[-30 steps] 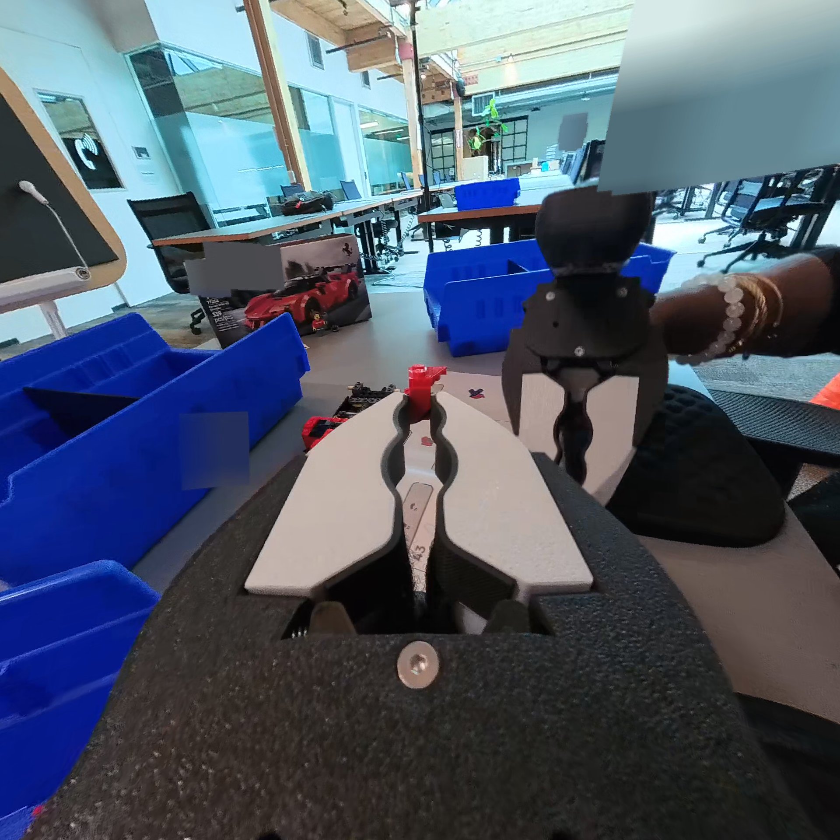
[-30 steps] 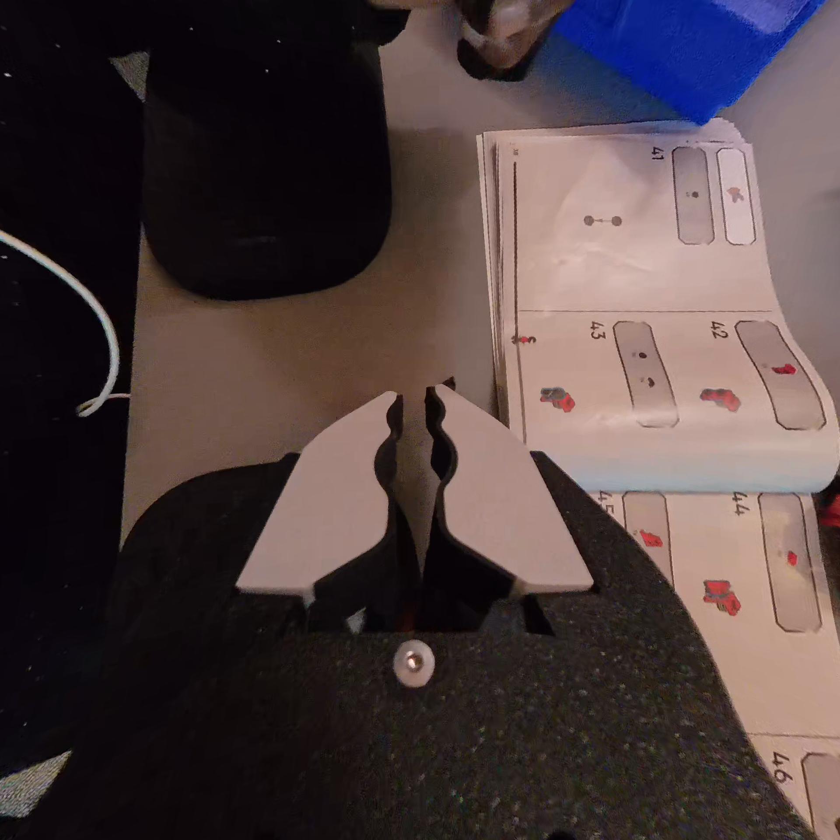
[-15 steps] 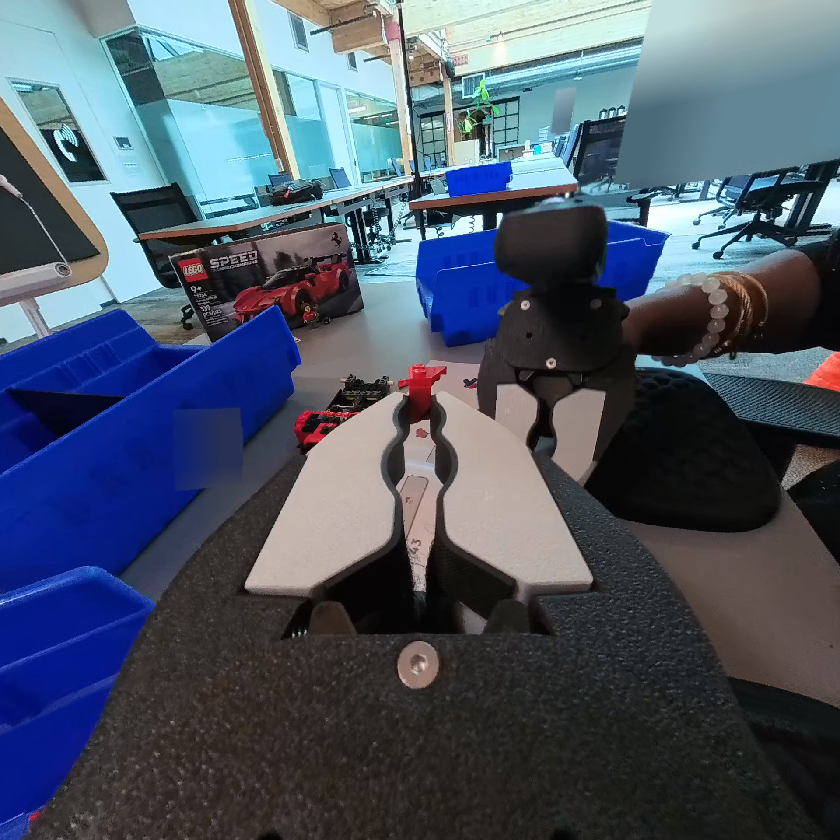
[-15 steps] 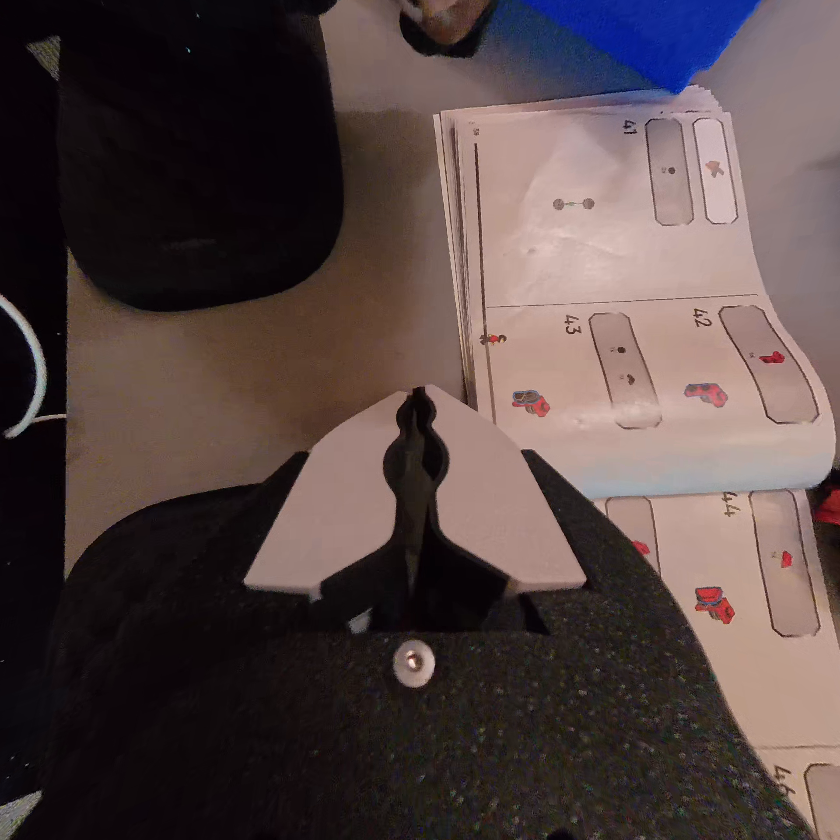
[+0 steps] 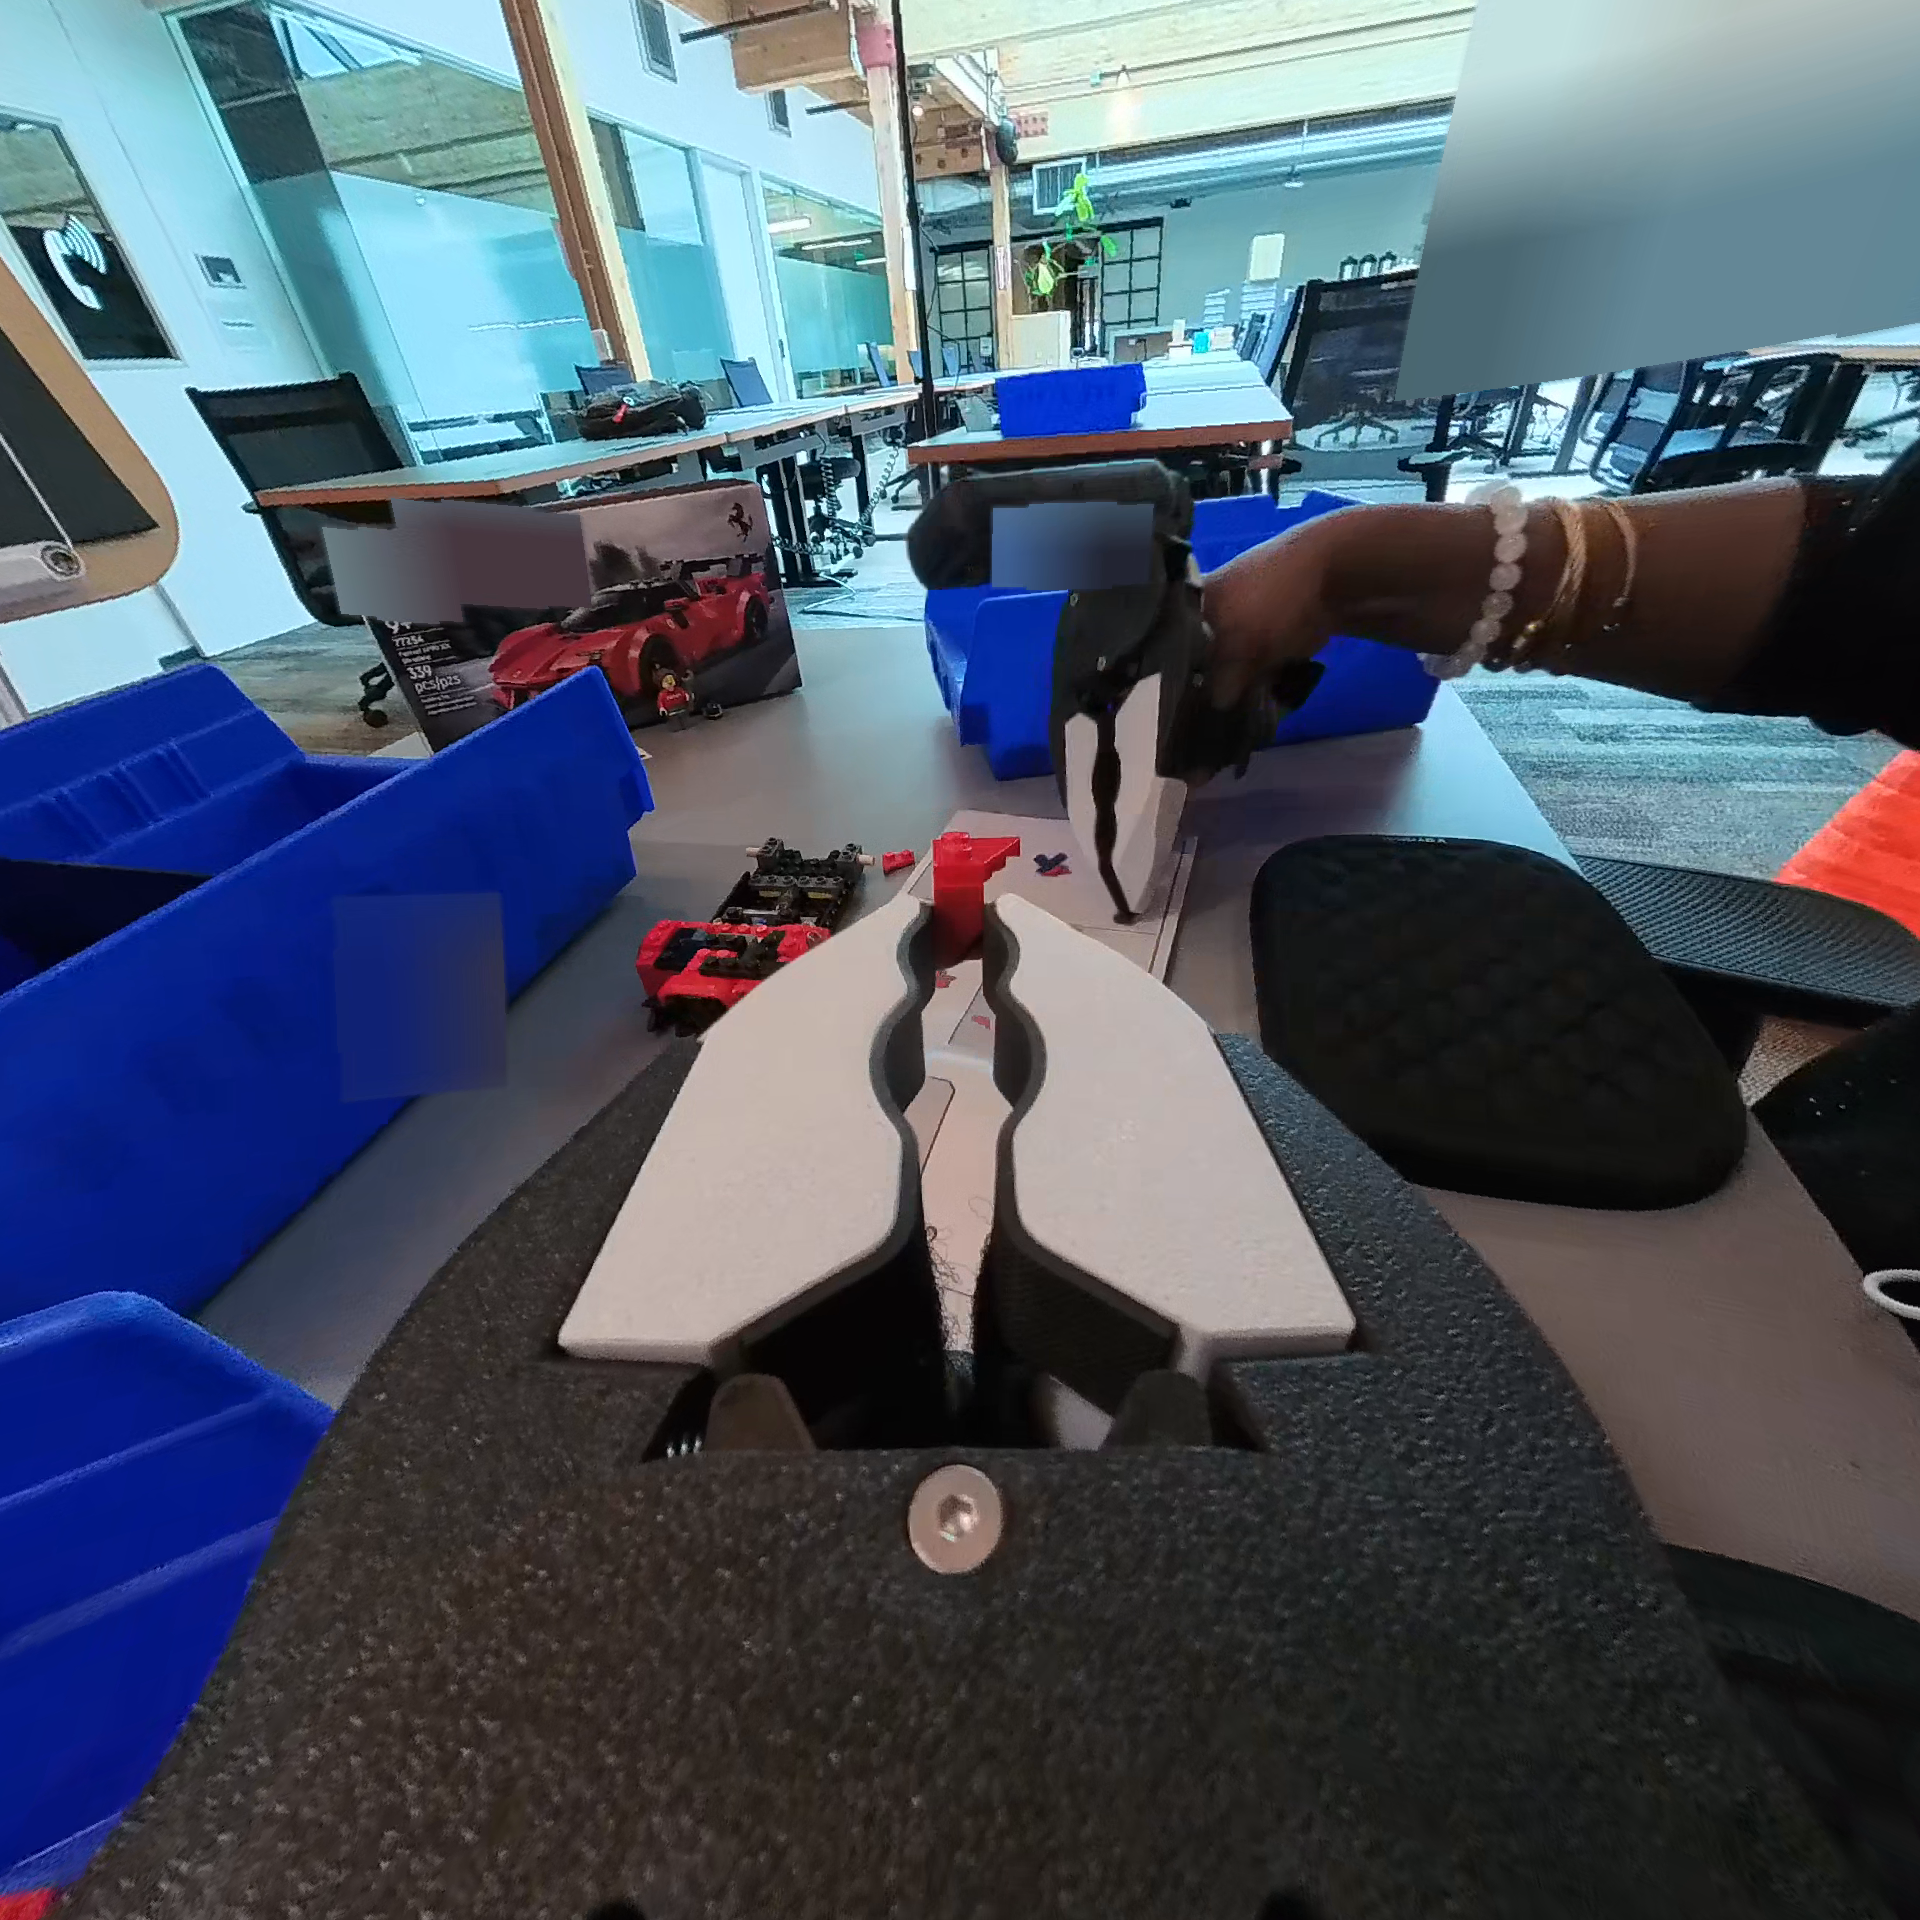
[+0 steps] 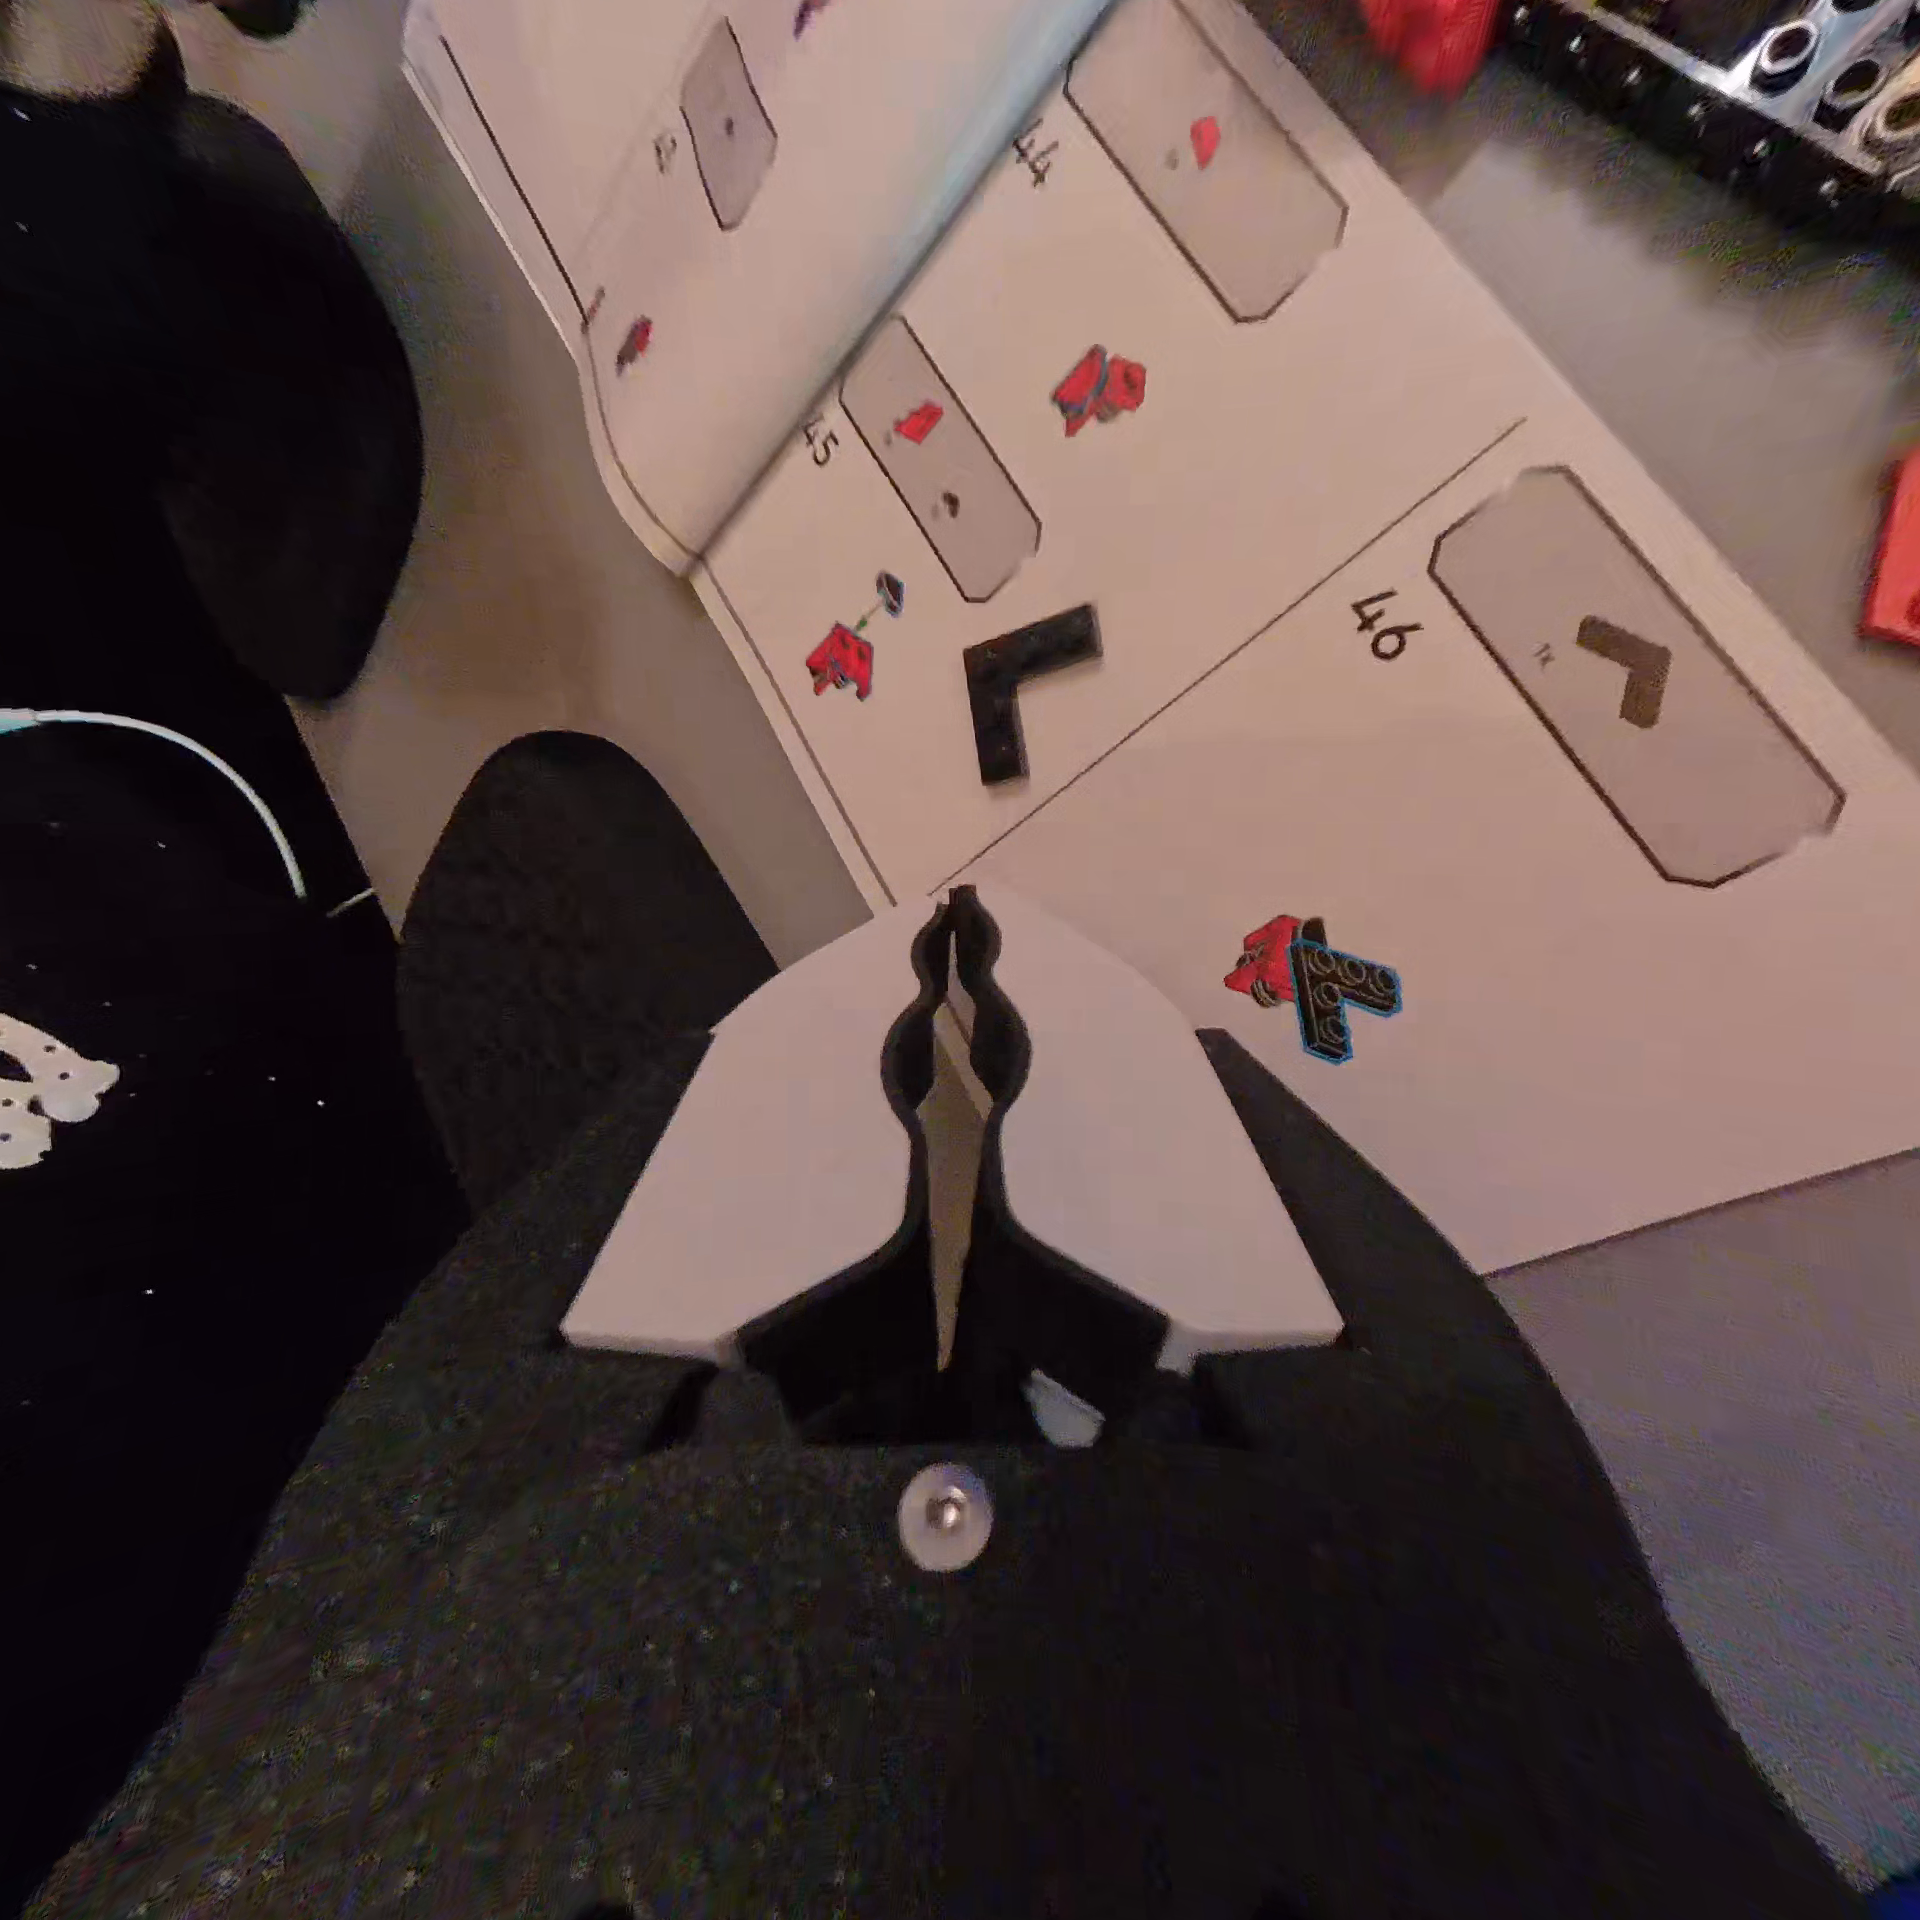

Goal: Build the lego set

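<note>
My left gripper (image 5: 958,916) is shut on a small red lego assembly (image 5: 968,871) and holds it upright above the table. My right gripper (image 6: 961,902) is shut with nothing seen between its tips, which point down at the edge of the open instruction booklet (image 6: 1403,831). It also shows in the left wrist view (image 5: 1120,831), held by a hand, tips on the booklet (image 5: 1153,914). A black L-shaped lego piece (image 6: 1023,681) lies on the page just beyond my right tips. The partly built car, a red section (image 5: 717,961) and a black chassis (image 5: 802,883), lies left of the booklet.
Blue bins stand at the left (image 5: 260,935) and at the back (image 5: 997,675). The lego box (image 5: 644,613) stands behind the car. A black padded chair arm (image 5: 1486,1018) lies at the right, also in the right wrist view (image 6: 208,416). A small red piece (image 5: 898,860) lies loose by the chassis. The black L-shaped lego piece (image 6: 1023,681) sits 4 cm or so from the ends of my right fingers.
My right gripper went from slightly open to shut and moved forward across the booklet to the page with the black L piece. My left gripper kept hold of the red assembly.
</note>
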Tool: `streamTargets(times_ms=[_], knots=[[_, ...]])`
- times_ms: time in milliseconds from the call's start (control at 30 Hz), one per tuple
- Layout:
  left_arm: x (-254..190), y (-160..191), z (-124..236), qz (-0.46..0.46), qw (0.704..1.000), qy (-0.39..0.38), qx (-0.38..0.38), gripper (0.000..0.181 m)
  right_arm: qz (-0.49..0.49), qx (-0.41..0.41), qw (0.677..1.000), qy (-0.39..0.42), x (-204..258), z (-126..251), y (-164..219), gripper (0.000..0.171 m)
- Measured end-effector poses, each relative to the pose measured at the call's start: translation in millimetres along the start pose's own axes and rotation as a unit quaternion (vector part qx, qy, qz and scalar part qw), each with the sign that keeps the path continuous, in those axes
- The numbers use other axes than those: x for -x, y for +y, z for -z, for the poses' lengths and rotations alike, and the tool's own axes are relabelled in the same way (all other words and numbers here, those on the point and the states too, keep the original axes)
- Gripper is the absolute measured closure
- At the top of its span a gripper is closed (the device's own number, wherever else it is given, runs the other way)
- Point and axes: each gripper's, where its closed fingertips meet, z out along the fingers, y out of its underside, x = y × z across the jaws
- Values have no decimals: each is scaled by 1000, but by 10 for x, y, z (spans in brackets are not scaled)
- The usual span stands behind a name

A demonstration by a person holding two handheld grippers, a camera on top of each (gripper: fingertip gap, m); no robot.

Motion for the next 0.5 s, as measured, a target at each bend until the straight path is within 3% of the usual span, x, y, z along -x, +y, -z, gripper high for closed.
streamTargets(times_ms=[200, 500], knots=[[0, 28, -7, 4, 1000, 4, 4, 174, -18, 33, 999, 38, -186, 92, -53, 166], [-21, 46, -16, -4, 1000, 7, 11, 174, 81, 42, 981, 173, -350, 311, -112, 157]])
